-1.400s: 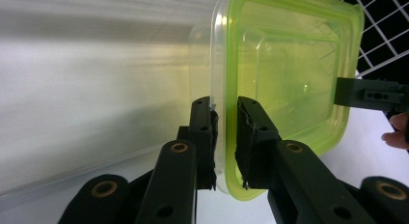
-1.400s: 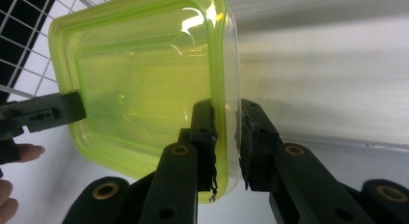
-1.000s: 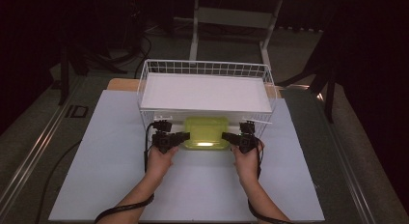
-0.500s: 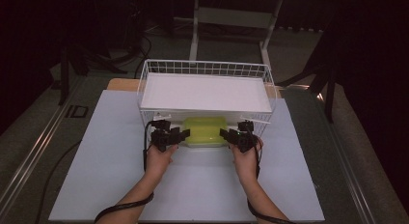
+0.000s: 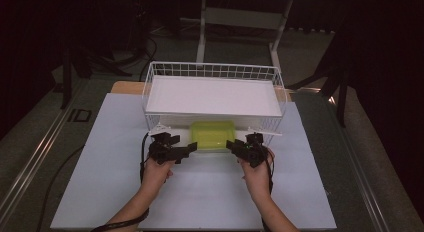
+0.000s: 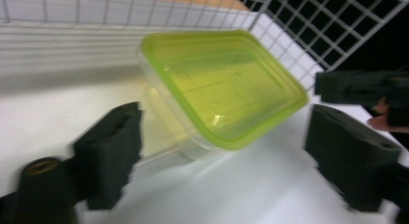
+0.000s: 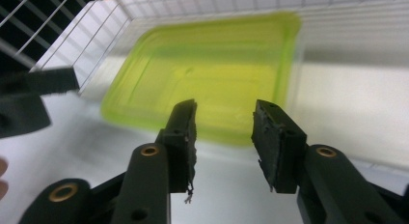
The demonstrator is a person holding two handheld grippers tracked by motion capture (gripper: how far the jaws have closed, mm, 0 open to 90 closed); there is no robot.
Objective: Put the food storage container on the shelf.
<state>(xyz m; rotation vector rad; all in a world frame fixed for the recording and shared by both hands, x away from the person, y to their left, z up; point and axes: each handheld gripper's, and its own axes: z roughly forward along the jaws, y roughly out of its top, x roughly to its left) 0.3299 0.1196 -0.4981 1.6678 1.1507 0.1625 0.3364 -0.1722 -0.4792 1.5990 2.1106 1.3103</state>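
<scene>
Container [image 5: 213, 135] slid under basket [image 5: 212, 69]; grippers off.

- A white table top [image 5: 100, 157] sits lit at the centre of an otherwise dark room, brightest across its middle.
- A strip of bare wood [image 5: 125, 87] shows at the table's far left edge, beyond the white surface.
- Grey floor [image 5: 30, 142] surrounds the table, with a metal rail [image 5: 37, 157] running diagonally along the left side and another rail [image 5: 360, 177] on the right.
- A black cable [image 5: 55, 177] trails across the floor at the left.
- A pale metal stand [image 5: 240, 17] with two legs rises behind the table.
- Dark furniture legs [image 5: 340, 77] stand at the right, more dark legs [image 5: 67, 67] at the left; the back wall is lost in shadow.
</scene>
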